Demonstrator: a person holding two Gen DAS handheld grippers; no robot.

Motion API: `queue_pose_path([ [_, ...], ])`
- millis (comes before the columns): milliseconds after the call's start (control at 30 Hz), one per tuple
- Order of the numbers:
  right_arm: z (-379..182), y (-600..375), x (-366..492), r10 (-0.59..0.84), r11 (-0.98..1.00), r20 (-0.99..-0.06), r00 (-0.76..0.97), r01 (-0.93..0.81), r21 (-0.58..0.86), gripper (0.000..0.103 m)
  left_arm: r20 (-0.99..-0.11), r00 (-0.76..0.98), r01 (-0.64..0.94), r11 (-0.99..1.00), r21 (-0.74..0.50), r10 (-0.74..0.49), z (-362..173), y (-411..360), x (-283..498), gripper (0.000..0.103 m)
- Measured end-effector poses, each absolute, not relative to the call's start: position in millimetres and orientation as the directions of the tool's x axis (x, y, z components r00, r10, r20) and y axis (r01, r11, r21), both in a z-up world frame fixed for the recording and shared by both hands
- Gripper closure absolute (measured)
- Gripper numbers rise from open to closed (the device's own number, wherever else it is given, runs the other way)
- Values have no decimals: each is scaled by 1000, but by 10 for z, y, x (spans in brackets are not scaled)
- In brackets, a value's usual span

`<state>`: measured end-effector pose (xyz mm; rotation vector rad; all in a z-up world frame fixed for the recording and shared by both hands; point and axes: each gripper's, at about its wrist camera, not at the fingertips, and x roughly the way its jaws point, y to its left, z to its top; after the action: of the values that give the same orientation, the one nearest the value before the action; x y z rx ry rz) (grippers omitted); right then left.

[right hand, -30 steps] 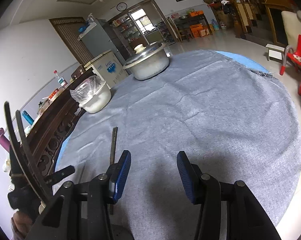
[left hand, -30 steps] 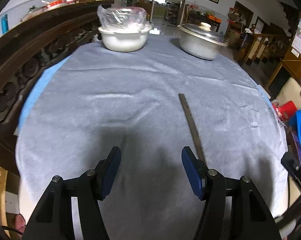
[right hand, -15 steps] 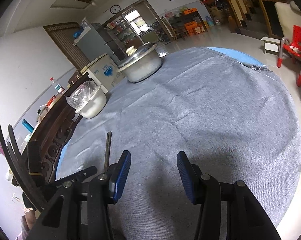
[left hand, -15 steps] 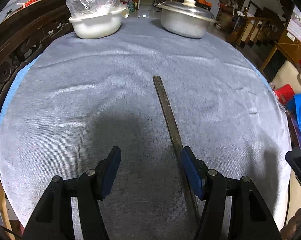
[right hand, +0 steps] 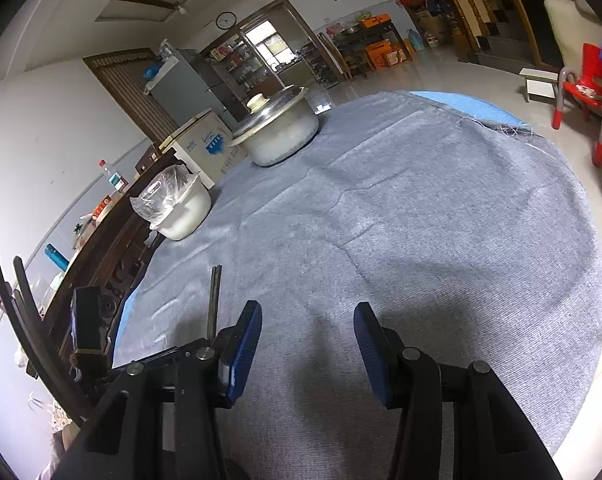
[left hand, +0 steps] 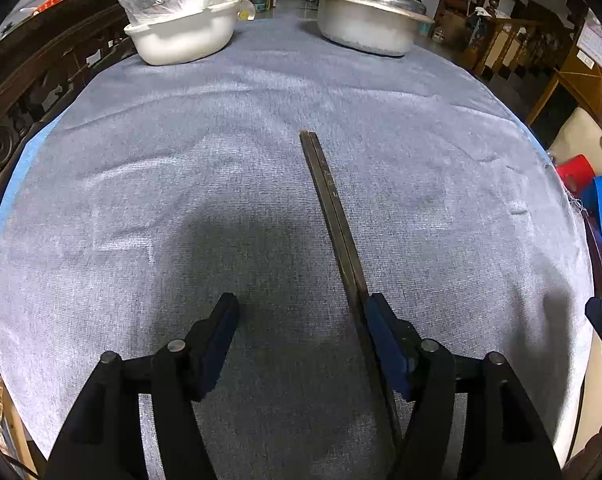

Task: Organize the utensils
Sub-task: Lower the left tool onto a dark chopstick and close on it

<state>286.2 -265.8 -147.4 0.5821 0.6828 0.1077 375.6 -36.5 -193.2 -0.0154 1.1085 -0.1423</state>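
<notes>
The pair of chopsticks [left hand: 333, 216] lay on the cloth-covered counter [left hand: 181, 160], just inside the left gripper's [left hand: 301, 316] right finger. Both grippers' fingers stood wide, empty. Centring over the pair before closing would likely help.

White walls, a wall clock [right hand: 225, 20], glossy tiled floor [right hand: 453, 68], and a red chair [right hand: 585, 92].
</notes>
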Motion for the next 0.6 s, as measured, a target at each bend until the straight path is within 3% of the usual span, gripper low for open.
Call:
queue_pose_path([
  [167,-1472,-2657,2866,280,836,-564,777,92,541,52,-905,414,102,993,-66,-103,-1932,-347,3799,27],
  [400,-1459,-2674,2852,279,833,-559,781,92,545,52,-923,384,89,996,1,-33,-1955,-289,3804,26],
  [600,-1442,-2661,2847,281,837,-555,783,83,541,52,-925,380,43,999,-11,-26,-1945,-188,3812,27],
])
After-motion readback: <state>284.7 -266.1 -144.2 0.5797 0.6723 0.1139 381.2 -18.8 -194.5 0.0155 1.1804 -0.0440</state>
